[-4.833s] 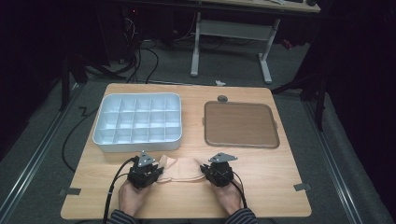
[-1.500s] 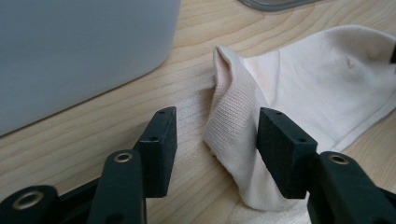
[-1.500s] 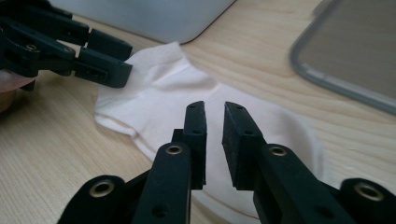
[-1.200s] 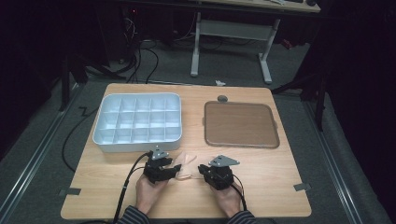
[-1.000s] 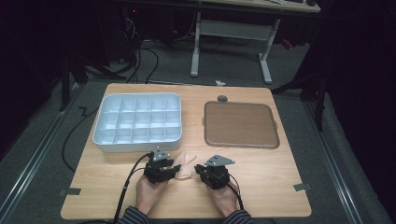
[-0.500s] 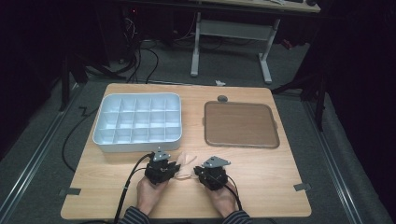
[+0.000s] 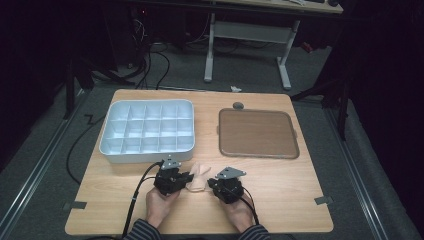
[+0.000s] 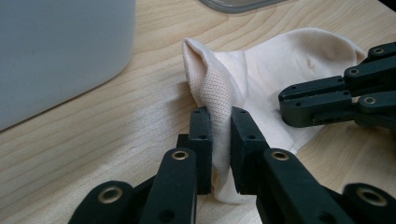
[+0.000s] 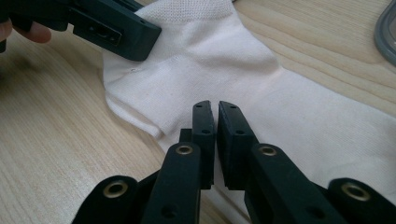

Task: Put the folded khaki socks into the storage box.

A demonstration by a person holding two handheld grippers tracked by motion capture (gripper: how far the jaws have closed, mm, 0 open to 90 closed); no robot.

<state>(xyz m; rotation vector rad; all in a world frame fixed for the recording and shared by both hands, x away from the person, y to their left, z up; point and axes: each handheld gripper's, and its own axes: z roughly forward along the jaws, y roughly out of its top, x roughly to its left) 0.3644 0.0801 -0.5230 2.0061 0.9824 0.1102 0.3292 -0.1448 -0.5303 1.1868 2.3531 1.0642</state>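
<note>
A pale cream sock [image 7: 199, 174] lies near the table's front edge, between my two grippers. My left gripper [image 7: 189, 178] comes at it from the left. Its jaws have just been closing and now pinch an upright fold of the sock [image 8: 219, 88] between the pads of the left gripper [image 8: 220, 119]. My right gripper [image 7: 213, 184] comes from the right. In its own view the right gripper [image 9: 215, 109] is shut on the flat sock [image 9: 210, 56] close to its edge. The right gripper [image 8: 286, 100] also shows in the left gripper view.
A white compartment box [image 7: 114, 150] stands just behind the left gripper, its wall [image 8: 56, 51] close by. A brown flat tray [image 7: 257, 132] lies at the back right, with a small grey disc [image 7: 238, 105] behind it. The table's front edge is near the hands.
The left gripper has come in from farther left and its jaws have shut on a raised fold of the sock. The sock is bunched shorter than before. The right gripper kept its grip.
</note>
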